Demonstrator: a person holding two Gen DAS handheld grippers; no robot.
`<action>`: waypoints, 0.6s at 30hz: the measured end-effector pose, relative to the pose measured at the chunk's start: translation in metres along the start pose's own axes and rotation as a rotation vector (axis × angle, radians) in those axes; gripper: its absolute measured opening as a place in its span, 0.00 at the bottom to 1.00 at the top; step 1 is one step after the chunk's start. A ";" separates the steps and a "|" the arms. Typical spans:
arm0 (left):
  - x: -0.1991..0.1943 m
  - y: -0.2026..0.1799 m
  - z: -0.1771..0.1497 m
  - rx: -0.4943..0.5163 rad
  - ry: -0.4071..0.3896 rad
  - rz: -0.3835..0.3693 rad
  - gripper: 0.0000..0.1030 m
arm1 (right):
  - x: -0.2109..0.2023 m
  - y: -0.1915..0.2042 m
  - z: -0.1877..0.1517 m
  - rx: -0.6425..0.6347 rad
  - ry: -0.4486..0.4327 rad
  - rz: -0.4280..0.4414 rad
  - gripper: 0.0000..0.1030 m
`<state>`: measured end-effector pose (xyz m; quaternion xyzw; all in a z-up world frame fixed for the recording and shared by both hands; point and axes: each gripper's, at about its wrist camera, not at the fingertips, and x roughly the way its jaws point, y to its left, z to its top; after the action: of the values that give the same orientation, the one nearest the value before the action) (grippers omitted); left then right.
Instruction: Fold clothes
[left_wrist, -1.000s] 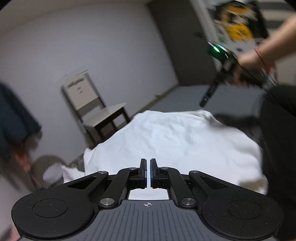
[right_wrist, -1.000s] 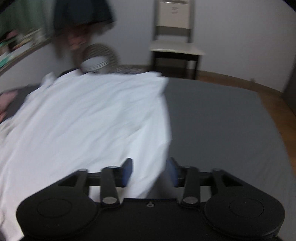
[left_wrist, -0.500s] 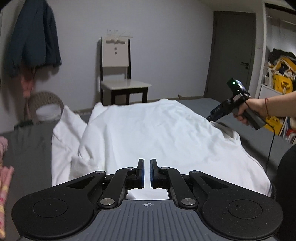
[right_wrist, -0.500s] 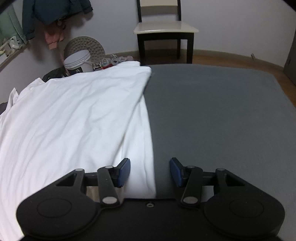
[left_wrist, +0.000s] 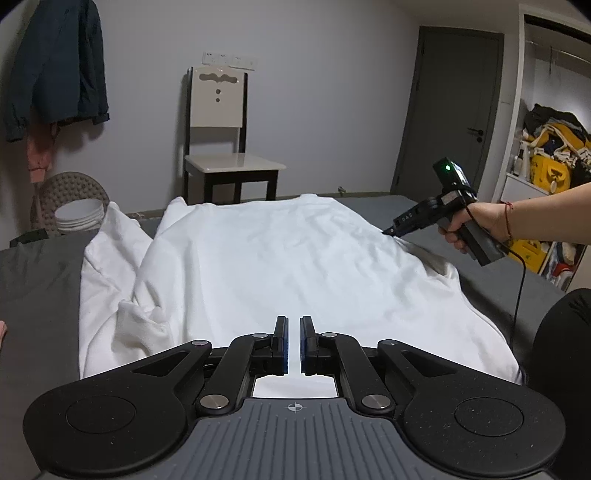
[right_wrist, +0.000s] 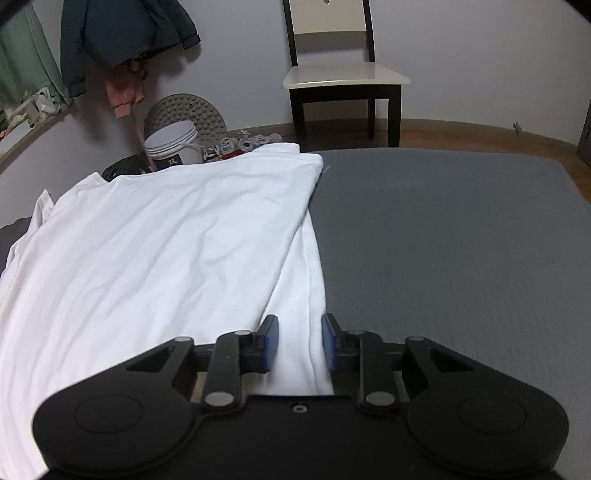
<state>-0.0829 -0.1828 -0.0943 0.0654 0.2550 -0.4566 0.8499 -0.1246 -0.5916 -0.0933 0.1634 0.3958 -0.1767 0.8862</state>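
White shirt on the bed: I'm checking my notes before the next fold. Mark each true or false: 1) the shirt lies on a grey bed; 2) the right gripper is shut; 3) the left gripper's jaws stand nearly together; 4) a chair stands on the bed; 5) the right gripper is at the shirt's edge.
1) True: the shirt lies spread on the grey bed.
2) False: the right gripper is open, jaws apart over the cloth.
3) True: the left gripper shows only a narrow gap.
4) False: the chair stands on the floor beyond the bed.
5) True.
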 end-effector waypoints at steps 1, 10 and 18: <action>0.001 0.000 0.000 0.002 0.001 -0.001 0.03 | 0.000 -0.001 0.001 0.013 -0.003 -0.003 0.09; 0.003 -0.004 0.001 0.020 0.005 -0.002 0.03 | -0.032 -0.020 0.007 0.103 -0.051 -0.082 0.06; -0.002 -0.009 0.003 0.036 -0.010 -0.013 0.03 | -0.074 -0.048 -0.003 0.173 -0.049 -0.308 0.05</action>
<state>-0.0901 -0.1873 -0.0894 0.0768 0.2431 -0.4667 0.8469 -0.1937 -0.6188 -0.0459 0.1721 0.3777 -0.3476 0.8408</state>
